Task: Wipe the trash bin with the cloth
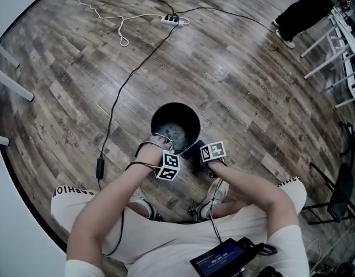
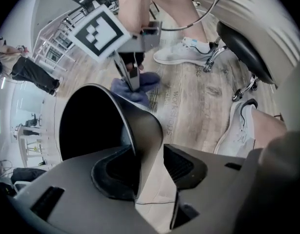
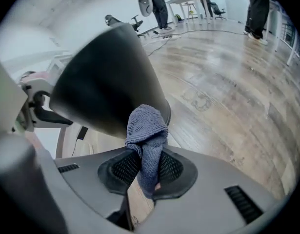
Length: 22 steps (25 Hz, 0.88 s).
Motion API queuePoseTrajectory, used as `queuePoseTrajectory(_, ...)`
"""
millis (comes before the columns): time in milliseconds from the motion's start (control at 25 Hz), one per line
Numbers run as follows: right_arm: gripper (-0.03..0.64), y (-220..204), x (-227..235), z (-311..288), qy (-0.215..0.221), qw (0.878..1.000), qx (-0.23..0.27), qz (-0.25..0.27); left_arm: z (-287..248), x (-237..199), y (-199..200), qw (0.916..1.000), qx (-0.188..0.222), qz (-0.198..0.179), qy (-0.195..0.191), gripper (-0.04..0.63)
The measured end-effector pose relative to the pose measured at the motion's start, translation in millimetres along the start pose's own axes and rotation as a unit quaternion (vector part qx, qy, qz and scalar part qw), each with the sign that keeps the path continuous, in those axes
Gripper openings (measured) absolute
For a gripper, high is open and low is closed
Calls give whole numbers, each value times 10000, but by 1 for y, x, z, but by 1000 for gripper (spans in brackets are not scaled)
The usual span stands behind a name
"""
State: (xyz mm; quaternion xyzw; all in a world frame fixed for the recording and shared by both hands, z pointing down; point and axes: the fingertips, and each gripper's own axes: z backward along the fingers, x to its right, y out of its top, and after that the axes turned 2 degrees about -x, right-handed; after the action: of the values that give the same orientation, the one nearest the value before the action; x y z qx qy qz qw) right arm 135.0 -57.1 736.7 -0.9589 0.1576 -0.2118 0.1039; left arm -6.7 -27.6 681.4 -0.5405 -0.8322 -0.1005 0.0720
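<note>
The cloth (image 3: pixel 146 130) pinched between the jaws of the right gripper (image 3: pixel 147 173) is a blue-grey knit, finely ribbed and matt. The pads (image 3: pixel 121 168) either side of it are black, matt and cross-hatched, set in smooth grey plastic. Just beyond the jaws, the trash bin (image 3: pixel 106 77) has a dark, smooth wall with a dull sheen. The floor (image 3: pixel 228 101) beneath is wood-grain planks, lightly glossy.
</note>
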Motion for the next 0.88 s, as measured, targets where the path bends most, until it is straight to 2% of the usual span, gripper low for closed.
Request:
queuePoseTrajectory(120, 77, 11, -29, 37, 258, 9987, 176, 405, -7, 3, -9, 9997, -222, -98, 33, 175)
queuePoseTrajectory(280, 77, 13, -64, 73, 516, 9931, 413, 972, -7, 5, -5, 9995, -216, -68, 203, 167)
queuePoseTrajectory(360, 77, 15, -78, 83, 557, 9904, 479, 1173, -8, 2, -6, 9990, -271, -96, 334, 99)
queuePoseTrajectory(400, 77, 18, -83, 85, 568, 9894, 512, 1235, -9, 0, -7, 9988, -297, -99, 369, 98)
queuePoseTrajectory(600, 77, 26, -87, 72, 468, 9908, 498, 1168, -5, 0, 0, 9986, -185, -253, 435, 88)
queuePoseTrajectory(880, 77, 21, -59, 37, 422, 9914, 374, 1184, -4, 1, 6, 9987, -144, -281, 401, 81)
